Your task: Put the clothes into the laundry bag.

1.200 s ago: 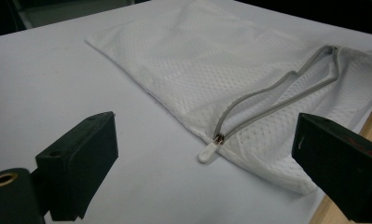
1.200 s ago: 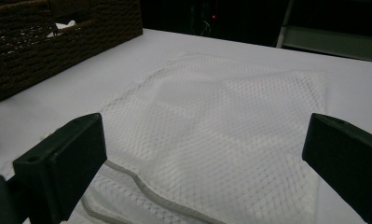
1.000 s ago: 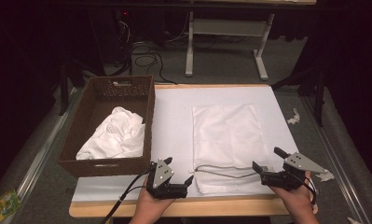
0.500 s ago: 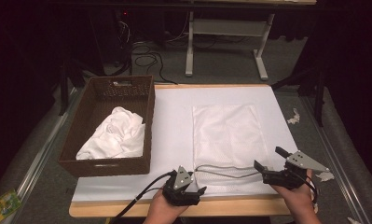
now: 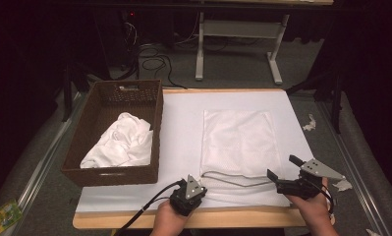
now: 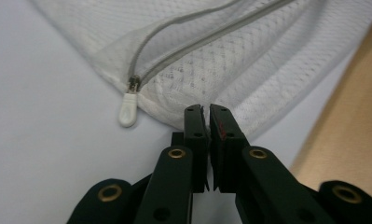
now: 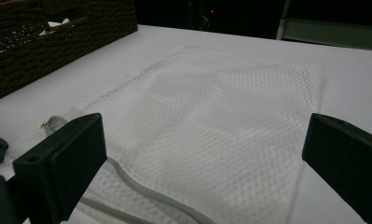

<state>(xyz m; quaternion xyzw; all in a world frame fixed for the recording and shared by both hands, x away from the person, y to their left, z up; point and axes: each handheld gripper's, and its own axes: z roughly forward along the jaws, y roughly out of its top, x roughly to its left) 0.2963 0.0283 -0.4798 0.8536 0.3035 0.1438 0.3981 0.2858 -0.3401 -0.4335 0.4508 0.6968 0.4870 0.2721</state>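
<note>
Left tongs [image 5: 199, 191] have slid rightward along the near edge since the earlier frames and now sit at the near-left corner of the mesh laundry bag [image 5: 238, 142], jaws pinched nearly together on the bag's hem [image 6: 207, 114], just beside the white zipper pull [image 6: 127, 108]. Zipper [image 6: 193, 42] is partly open. Right tongs [image 5: 282, 178] hardly moved: wide apart, holding nothing, hovering at the bag's near-right corner. Bag lies flat mid-surface [image 5: 183, 128], right of the wicker basket [image 5: 90, 147] with white cloth [image 5: 120, 142] in it. Looks like left is anchoring the corner so right can work the opening. No brands, labels or legible writing anywhere.
</note>
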